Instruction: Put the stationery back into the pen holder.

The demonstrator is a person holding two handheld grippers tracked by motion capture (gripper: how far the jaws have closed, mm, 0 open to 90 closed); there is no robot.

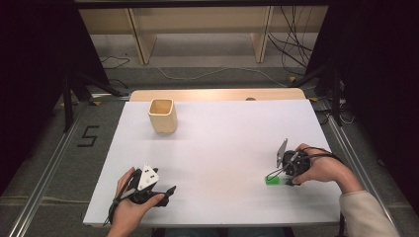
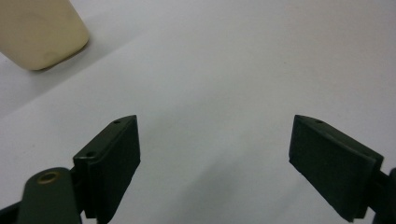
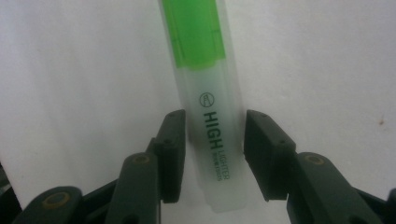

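R gripper (image 3: 212,135) is down on the highlighter (image 3: 205,79), jaws narrowed either side of the clear barrel, pads about touching it, maybe not clamped yet (can't call it a firm grip). The pen lies flat on the table (image 1: 222,143), front right, green cap pointing away from my hand. I've come in along its length so the pads meet the flat sides. L gripper (image 2: 215,154) rests front left, jaws wide, nothing between them, parked clear w/ the cup (image 1: 162,115) ahead of it at the far left. I'd guess that's the drop spot.
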